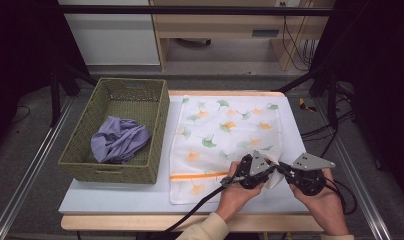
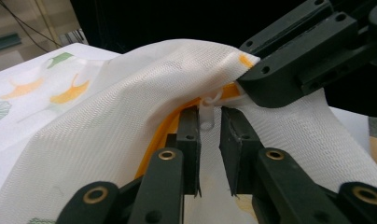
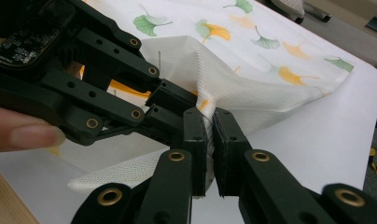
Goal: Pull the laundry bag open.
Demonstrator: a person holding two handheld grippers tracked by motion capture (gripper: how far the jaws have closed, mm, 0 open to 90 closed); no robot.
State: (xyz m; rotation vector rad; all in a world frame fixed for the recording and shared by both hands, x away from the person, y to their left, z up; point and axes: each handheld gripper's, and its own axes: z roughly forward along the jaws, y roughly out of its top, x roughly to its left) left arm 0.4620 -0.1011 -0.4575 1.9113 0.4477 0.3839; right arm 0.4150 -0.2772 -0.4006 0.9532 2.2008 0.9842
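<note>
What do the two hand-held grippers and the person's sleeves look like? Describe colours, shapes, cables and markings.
Both the left gripper and the right gripper are black, built of linked bars with brass-coloured pivot rivets and flat rectangular jaw pads. Each carries a grey three-cornered plate on top with small dark holes. A black cable trails from the left one. The sleeve is cream.
</note>
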